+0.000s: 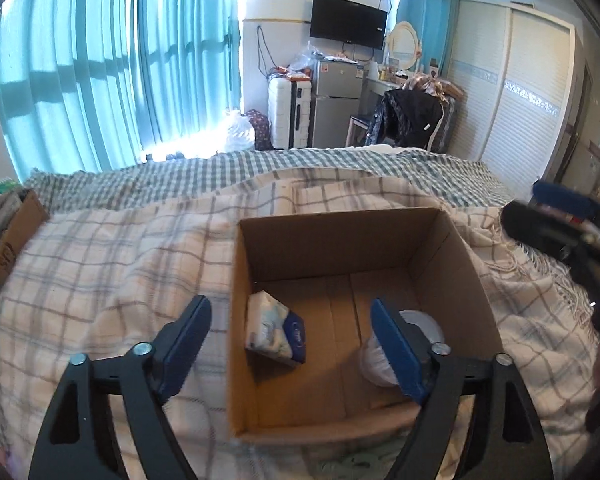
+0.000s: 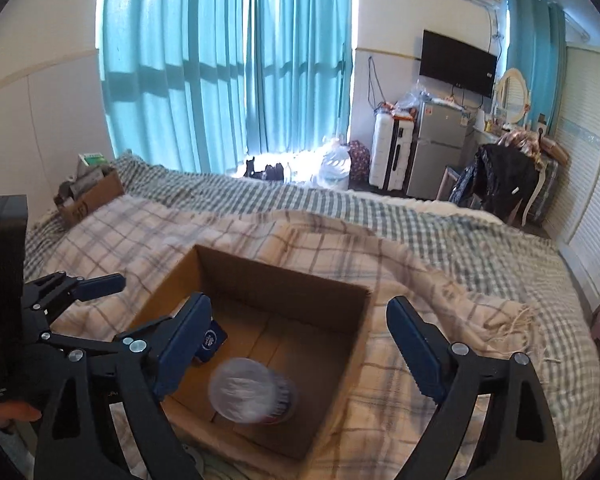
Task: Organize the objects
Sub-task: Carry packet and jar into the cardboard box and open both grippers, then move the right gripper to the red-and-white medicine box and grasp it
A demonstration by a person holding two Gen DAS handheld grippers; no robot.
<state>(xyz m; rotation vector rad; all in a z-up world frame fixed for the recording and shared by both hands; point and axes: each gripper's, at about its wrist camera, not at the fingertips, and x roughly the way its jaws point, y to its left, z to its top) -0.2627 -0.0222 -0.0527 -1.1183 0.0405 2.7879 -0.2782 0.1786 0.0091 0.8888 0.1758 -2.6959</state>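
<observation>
An open cardboard box point(image 1: 464, 264) sits on the plaid blanket on the bed; it also shows in the right wrist view point(image 2: 284, 280). Inside lie a white and blue tissue pack point(image 1: 274, 330) at the left and a clear plastic cup-like container point(image 1: 380, 356) at the right, half hidden by a finger. In the right wrist view the container point(image 2: 252, 390) is blurred, inside the box just below my fingers, and the tissue pack point(image 2: 214, 338) peeks out behind my left finger. My left gripper point(image 1: 290, 318) is open and empty above the box's near left wall. My right gripper point(image 2: 300, 326) is open above the box.
A second cardboard box point(image 2: 90, 196) with papers sits at the bed's far left corner. The left gripper point(image 2: 82, 284) shows at the left of the right wrist view. Beyond the bed are curtains, a suitcase point(image 1: 290, 114), a small fridge point(image 1: 336, 102) and a chair draped with clothes.
</observation>
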